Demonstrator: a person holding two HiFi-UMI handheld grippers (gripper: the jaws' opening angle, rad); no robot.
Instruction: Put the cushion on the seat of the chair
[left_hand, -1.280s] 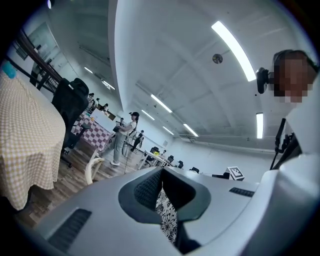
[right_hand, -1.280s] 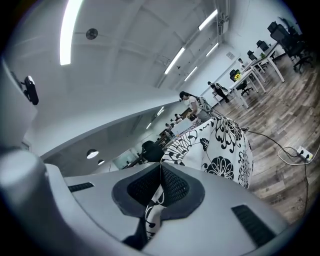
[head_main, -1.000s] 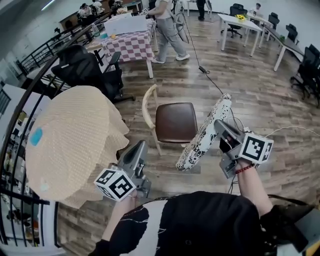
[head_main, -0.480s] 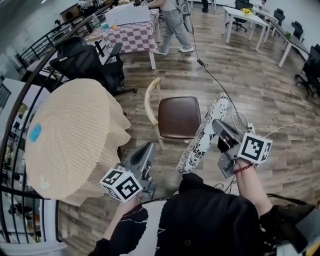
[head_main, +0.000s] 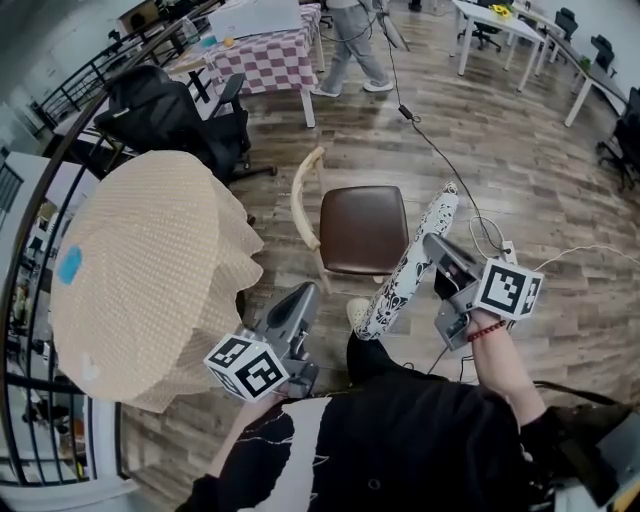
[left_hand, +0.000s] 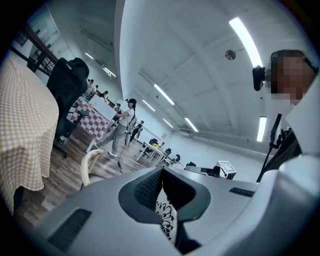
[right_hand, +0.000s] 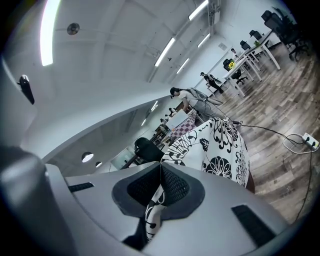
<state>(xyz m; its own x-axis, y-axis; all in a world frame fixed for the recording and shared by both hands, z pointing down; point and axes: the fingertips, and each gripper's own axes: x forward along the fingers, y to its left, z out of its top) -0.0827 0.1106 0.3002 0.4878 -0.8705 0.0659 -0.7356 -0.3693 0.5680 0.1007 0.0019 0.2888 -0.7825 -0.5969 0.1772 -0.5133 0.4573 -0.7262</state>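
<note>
Cushion, black-and-white floral, stands on edge in the head view. It is lifted just beside the brown-seated chair, on the side away from its curved backrest, and is not on the seat. The right gripper meets the cushion's side about halfway up. The left gripper hangs apart from it, between the cushion and a table draped in a beige woven cloth. A light shoe shows at the cushion's lower end.

Left gripper view: the jaws are closed tip to tip with nothing pinched between them. A strip of the floral print shows beyond them, lower down, and the chair's pale backrest curves up at the left.

Right gripper view: the jaws are clamped on a fold at the cushion's edge, with fabric squeezed between the ribbed pads. The rest of the cushion rises beyond them, above the wooden floor.
</note>
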